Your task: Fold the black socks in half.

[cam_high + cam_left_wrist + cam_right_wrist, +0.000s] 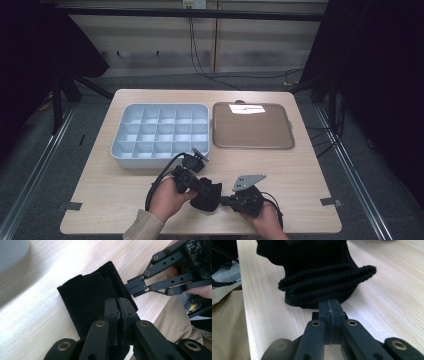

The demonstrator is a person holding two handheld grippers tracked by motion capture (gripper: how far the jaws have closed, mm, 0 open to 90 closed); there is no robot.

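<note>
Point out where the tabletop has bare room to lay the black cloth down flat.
Bare wood lies right of the right tool, below the brown tray, and left of the left tool, in front of the grey divider box. It is crowded at the near edge's middle, where both tools pinch the black cloth.

Divided tray (131,150) is sitting on table (300,170); flat tray (252,126) is lying just right of it. Folded cloth (207,195) is lying nearer the person than the divided tray, between both grippers.
</note>
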